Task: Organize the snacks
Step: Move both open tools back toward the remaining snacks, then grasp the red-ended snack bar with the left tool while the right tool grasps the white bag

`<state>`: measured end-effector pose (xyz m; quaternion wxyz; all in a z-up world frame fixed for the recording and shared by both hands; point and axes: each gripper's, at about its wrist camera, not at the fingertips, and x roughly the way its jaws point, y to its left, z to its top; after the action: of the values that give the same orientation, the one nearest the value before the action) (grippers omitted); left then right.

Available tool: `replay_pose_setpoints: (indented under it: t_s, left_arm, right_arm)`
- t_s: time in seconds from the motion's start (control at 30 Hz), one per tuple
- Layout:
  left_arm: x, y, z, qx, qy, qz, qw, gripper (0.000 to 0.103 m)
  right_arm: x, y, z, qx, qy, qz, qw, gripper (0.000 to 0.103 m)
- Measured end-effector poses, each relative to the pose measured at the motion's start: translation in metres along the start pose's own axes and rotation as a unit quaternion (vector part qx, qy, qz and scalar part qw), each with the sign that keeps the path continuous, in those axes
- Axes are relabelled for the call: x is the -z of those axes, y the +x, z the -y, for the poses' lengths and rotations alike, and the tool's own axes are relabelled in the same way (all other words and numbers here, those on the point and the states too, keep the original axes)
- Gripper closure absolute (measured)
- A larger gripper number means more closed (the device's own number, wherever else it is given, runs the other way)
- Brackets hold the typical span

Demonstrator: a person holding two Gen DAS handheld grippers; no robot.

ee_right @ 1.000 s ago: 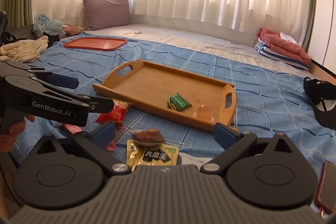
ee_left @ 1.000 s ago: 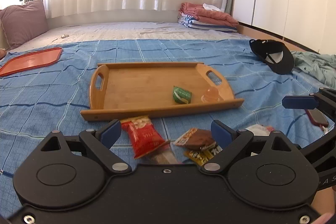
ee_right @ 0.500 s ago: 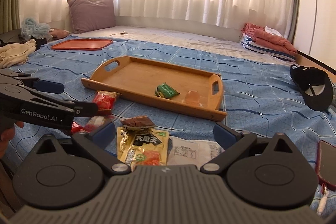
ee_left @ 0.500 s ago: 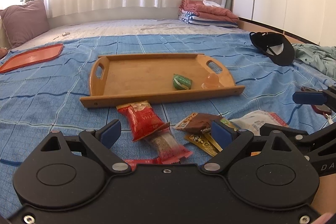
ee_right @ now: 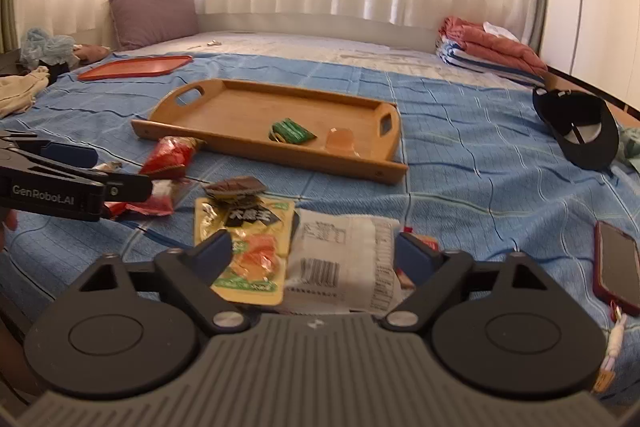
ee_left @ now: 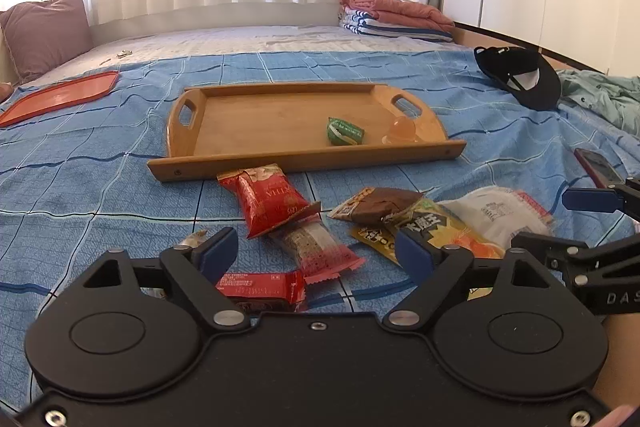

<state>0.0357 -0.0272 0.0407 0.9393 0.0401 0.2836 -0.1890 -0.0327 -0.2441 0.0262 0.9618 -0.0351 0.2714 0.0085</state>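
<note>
Snacks lie in a loose heap on the blue bedspread (ee_left: 80, 187), in the lower middle of both views, just in front of the wooden tray (ee_left: 256, 119). Only a green packet (ee_left: 344, 131) and a small jelly cup (ee_left: 402, 131) sit inside the tray, at its right end, so most of the sorting is, by my reading, not yet done.

Both tongs have dropped toward the heap since a second ago, and the packets now fill more of each frame. The left tongs (ee_left: 316, 251) are closing, with a clear-wrapped bar (ee_left: 316, 247) and a flat red bar (ee_left: 260, 285) between the fingers; the pads touch nothing. The right tongs (ee_right: 314, 253) are closing too, over a yellow packet (ee_right: 248, 247) and a white packet (ee_right: 344, 259), also without contact. Nothing is grasped by either.

Compared with the earlier frame, the tray sits higher and smaller, and the white packet, then barely showing, lies in full view. The red bag (ee_left: 268, 201) and brown wrapper (ee_left: 380, 205) rest where they were.
</note>
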Motion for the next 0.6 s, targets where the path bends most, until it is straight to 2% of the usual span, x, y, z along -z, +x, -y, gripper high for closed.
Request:
replay_pose_setpoints:
  t_s: [0.37,0.6]
  left_arm:
    - [0.016,0.011,-0.007,-0.012,-0.010,-0.021,0.9997,0.054]
    - [0.019,0.016,-0.001,-0.019,0.003,-0.020,0.9996,0.059]
  right_arm:
    - [0.008,0.020,0.007,0.024,0.017,-0.027,0.999,0.017]
    - [0.007,0.038,0.011,0.025,0.025,-0.038,0.999,0.017]
